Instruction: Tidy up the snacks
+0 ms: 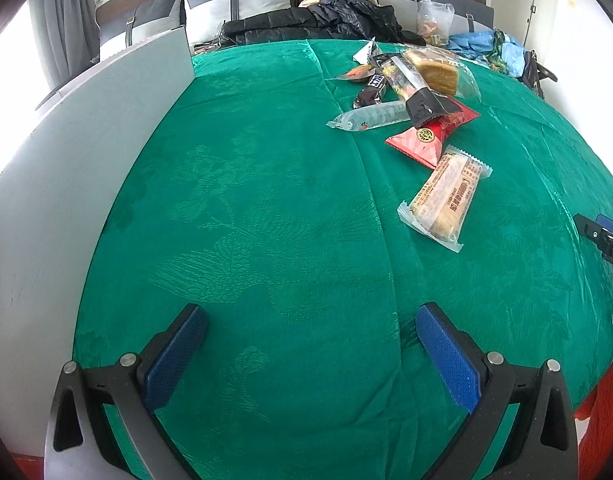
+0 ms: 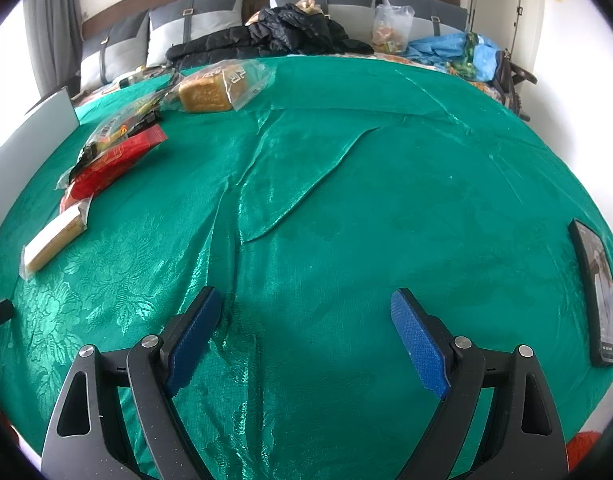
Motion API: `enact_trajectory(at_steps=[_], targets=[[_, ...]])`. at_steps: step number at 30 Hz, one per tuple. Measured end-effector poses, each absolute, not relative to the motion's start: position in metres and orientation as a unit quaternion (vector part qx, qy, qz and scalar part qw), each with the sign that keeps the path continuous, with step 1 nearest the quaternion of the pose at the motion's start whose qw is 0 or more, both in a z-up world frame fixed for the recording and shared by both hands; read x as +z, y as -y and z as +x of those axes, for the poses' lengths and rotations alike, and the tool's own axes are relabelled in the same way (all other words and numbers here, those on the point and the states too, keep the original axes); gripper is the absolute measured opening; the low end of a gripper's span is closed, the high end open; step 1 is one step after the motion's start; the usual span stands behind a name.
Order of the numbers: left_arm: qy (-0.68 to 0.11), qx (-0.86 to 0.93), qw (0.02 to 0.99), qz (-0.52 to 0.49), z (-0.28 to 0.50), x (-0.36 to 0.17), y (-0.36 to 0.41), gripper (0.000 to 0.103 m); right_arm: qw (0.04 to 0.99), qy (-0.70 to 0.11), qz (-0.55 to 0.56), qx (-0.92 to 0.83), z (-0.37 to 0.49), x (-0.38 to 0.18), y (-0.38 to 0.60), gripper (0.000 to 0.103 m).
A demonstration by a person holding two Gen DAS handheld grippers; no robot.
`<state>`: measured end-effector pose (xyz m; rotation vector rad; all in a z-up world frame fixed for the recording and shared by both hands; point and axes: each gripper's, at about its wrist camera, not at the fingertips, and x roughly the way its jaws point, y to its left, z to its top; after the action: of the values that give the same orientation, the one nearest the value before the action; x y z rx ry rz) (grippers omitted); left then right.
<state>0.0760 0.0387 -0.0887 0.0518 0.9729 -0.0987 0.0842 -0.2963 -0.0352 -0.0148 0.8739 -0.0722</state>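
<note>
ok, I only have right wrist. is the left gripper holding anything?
Observer: No. The left gripper is open and empty over the green cloth.
Operator: any snacks the red packet hides from my side?
Observer: Yes, a clear tube-shaped packet lies just past the red packet, partly under the pile.
Operator: more behind that?
Observer: A small dark packet lies just beyond the tube.
</note>
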Motion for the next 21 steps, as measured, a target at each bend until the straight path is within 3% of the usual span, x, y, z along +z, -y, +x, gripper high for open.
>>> enact_trajectory(at_steps=[21], targets=[[-0.465, -0.05, 0.883, 0.027, 0.075, -0.0901, -0.0376, 0.103, 0.905, -0.423, -0.007, -0.035, 0.0846, -0.0357, 0.2965, 0.09]])
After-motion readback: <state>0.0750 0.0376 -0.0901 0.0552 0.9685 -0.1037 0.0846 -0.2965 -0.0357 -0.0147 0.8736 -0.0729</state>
